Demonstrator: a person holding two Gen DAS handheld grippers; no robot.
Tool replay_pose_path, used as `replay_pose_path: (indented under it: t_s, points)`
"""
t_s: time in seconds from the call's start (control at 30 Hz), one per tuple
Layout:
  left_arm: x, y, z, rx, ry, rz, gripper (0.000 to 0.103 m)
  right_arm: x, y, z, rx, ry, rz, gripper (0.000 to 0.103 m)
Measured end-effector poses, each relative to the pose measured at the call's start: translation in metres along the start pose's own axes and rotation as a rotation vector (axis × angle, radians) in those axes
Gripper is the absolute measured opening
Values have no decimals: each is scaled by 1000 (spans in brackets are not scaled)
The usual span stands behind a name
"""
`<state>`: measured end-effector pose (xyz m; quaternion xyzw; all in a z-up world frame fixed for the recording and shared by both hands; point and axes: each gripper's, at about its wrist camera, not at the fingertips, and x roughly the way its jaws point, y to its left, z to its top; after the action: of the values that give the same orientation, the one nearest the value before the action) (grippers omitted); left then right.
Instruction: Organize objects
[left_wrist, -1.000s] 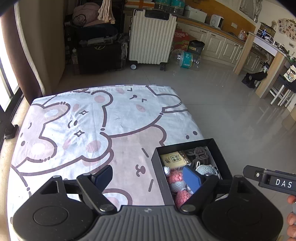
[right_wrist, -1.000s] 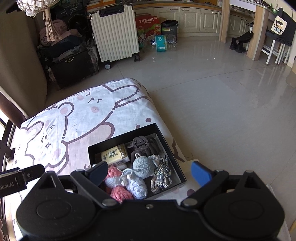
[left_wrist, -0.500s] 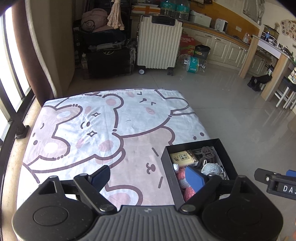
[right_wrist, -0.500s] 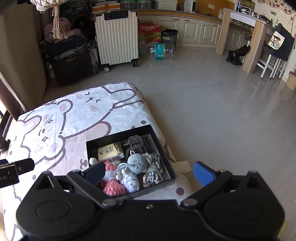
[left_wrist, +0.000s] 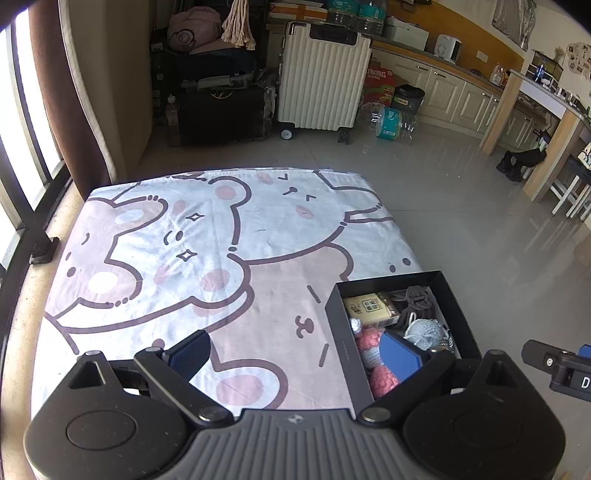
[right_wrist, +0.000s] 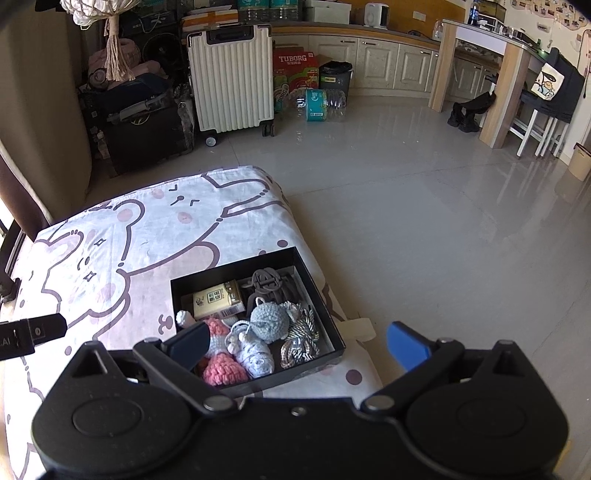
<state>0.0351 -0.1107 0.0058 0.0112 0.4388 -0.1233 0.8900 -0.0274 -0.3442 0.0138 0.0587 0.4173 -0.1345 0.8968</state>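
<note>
Left gripper (left_wrist: 293, 356): jaws wide, just been opening, empty, lower centre. Right gripper (right_wrist: 297, 345): jaws wide, empty, above black box (right_wrist: 317, 295) of crochet toys.

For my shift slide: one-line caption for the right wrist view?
Open right hand-held gripper hovers above a black box of crocheted toys on a cartoon-bear blanket.

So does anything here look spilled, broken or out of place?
Nothing stands out. The knitted toys, cords and small carton all lie inside the black box, which sits flat near the corner of the bear-print sheet. Nothing has spilled out.
</note>
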Motion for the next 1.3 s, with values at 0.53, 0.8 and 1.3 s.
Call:
replay_pose_path:
  t_s: [0.53, 0.8, 1.3]
  points:
    - [9, -9, -1, 67, 54, 78, 103, 8, -5, -1, 21, 47, 0, 103]
    - [10, -8, -1, 63, 59, 91, 103, 8, -4, -2, 12, 52, -1, 103]
    - [12, -8, -1, 66, 63, 91, 103, 9, -3, -3, 3, 56, -2, 103]
